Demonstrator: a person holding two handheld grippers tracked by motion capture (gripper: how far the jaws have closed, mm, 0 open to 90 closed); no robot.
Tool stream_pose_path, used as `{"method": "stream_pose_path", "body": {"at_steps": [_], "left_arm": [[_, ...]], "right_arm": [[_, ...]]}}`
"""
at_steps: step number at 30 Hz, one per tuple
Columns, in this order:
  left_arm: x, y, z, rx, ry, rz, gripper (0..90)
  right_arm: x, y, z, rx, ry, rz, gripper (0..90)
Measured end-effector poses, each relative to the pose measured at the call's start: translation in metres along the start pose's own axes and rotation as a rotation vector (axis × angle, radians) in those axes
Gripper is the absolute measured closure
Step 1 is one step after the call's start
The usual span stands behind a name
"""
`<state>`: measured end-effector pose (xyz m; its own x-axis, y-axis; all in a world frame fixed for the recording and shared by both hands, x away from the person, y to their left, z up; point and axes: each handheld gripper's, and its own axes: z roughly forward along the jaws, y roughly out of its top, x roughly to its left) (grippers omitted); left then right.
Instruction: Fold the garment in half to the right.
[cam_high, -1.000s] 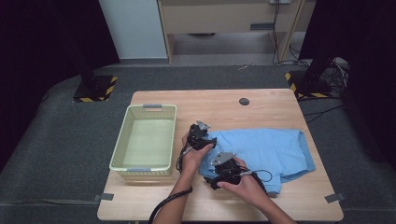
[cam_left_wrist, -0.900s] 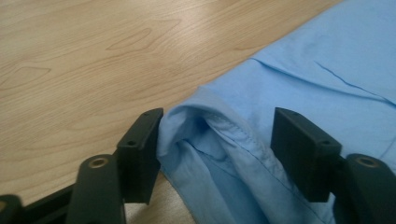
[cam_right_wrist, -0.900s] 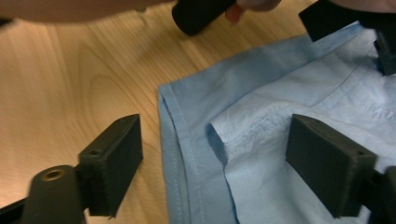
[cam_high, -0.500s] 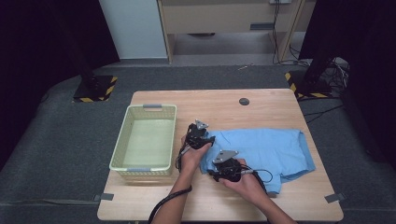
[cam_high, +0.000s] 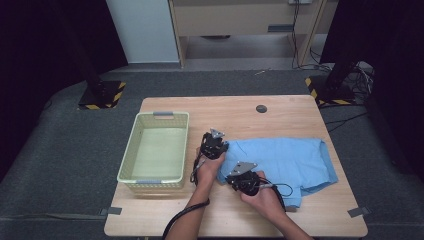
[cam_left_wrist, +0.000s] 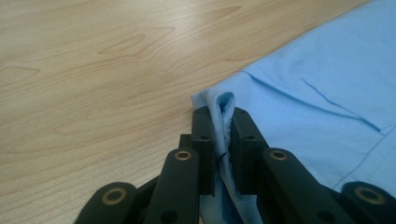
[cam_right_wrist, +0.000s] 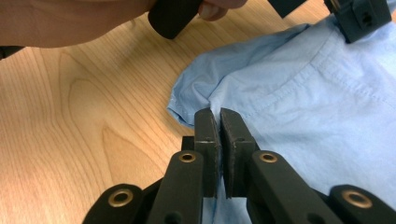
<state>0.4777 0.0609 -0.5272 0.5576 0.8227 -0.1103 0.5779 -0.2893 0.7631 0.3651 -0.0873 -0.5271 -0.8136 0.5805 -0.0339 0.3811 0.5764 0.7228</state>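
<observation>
A light blue shirt (cam_high: 290, 157) lies flat on the right half of the wooden table (cam_high: 300, 112). My left gripper (cam_high: 216, 146) sits at the shirt's far left corner. Its jaws have just been closing and now pinch a raised fold of the blue cloth (cam_left_wrist: 225, 105) between the pads. My right gripper (cam_high: 243, 178) is at the near left edge of the shirt. Its jaws have also just closed, and a puckered bit of the hem (cam_right_wrist: 205, 100) is caught at their tips. In the right gripper view the other hand (cam_right_wrist: 70, 23) crosses the top.
A pale green plastic basket (cam_high: 129, 155) stands to the left of the hands, with nothing inside. A small dark round disc (cam_high: 261, 108) lies on the table beyond the shirt. Black cables trail from both grippers toward the near table edge.
Both hands stay at the shirt's left edge. The right one has shifted only slightly. The shirt lies as before.
</observation>
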Motion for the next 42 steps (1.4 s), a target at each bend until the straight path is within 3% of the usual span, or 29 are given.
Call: {"method": "stream_pose_path", "body": {"at_steps": [8, 17, 24, 32, 42], "left_arm": [[-0.021, 0.023, -0.026, -0.04, -0.022, 0.054, 83.4], [-0.03, 0.041, -0.056, -0.053, -0.031, 0.062, 83.6], [-0.027, 0.047, -0.071, -0.068, -0.031, 0.064, 83.6], [-0.016, 0.053, -0.089, -0.066, -0.018, 0.059, 83.5], [-0.003, 0.062, -0.114, -0.074, 0.002, 0.055, 83.4]], "right_arm": [[0.002, 0.003, -0.035, -0.053, -0.014, 0.017, 87.7], [0.008, 0.019, -0.075, -0.104, -0.013, 0.019, 87.8], [0.013, 0.029, -0.08, -0.109, 0.005, 0.005, 87.8], [0.022, 0.053, -0.083, -0.113, 0.017, -0.019, 87.8], [0.031, 0.078, -0.085, -0.146, 0.043, -0.012, 87.7]]}}
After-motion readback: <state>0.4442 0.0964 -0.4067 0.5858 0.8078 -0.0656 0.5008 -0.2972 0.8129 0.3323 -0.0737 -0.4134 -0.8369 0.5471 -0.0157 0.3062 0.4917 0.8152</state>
